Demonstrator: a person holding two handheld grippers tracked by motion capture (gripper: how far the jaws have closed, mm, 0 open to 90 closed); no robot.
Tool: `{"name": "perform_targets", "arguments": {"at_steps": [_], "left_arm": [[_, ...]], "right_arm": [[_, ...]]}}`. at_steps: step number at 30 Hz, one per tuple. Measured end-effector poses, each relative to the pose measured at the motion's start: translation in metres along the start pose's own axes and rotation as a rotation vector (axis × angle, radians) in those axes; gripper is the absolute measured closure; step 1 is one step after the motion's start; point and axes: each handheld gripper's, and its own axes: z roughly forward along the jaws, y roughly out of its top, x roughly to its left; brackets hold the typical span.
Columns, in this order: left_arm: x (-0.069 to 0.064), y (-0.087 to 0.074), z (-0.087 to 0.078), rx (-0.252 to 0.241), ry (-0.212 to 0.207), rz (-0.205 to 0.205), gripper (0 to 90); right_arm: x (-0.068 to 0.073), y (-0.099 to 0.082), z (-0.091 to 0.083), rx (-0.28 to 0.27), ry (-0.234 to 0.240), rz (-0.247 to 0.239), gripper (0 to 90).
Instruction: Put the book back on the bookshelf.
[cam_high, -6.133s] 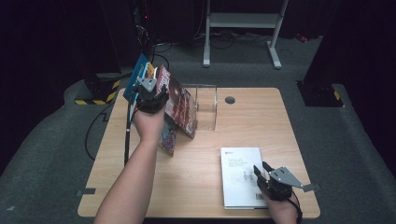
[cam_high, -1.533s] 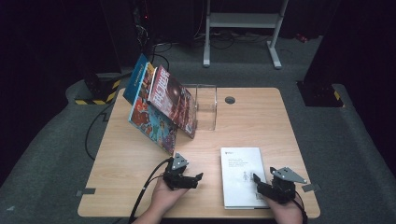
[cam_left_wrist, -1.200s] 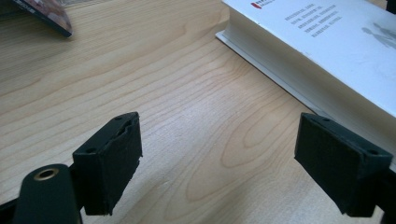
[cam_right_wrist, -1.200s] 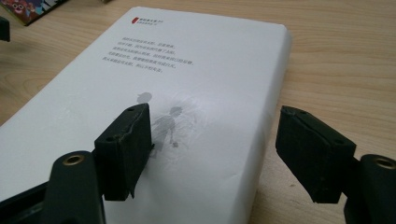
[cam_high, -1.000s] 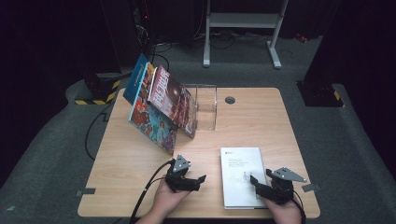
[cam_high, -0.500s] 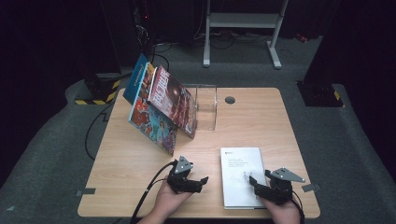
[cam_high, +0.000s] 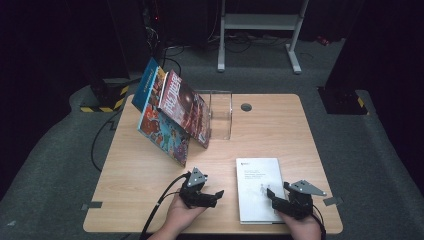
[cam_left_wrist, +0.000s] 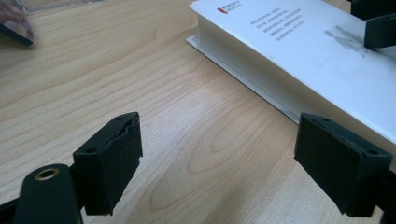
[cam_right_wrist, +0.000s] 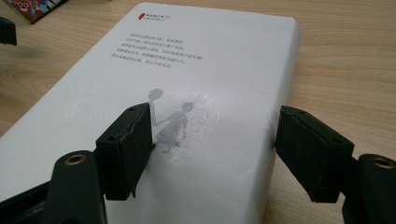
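A white book lies flat near the table's front edge, and its cover carries small text and two grey figures. My right gripper is at its near right corner, open. One pad lies over the cover, and the other pad stands beside the book's edge. My left gripper rests low on the wood just left of the book, pointing at it. It is open with only bare table between its jaws.
Several colourful books lean to the left against a clear acrylic stand at the back left of the wooden table. A cable trails from the left gripper over the front edge. A grommet hole sits at the back.
Six seconds ago my left hand was up at the leaning books; it now lies at the front edge beside the white book. Over the last second neither gripper has visibly moved.
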Motion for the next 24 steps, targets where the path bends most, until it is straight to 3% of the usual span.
{"name": "perform_targets", "arguments": {"at_steps": [10, 14, 24], "left_arm": [[-0.004, 0.004, -0.01, -0.033, -0.026, -0.02, 15.7], [-0.009, 0.003, -0.008, -0.024, -0.024, -0.007, 15.8], [-0.016, -0.001, -0.005, -0.004, -0.042, 0.011, 15.8]], "right_arm": [[0.006, 0.002, 0.002, -0.022, -0.042, -0.04, 30.2], [0.008, 0.003, 0.003, -0.027, -0.056, -0.063, 30.8], [0.013, 0.005, 0.007, -0.036, -0.065, -0.062, 33.4]]}}
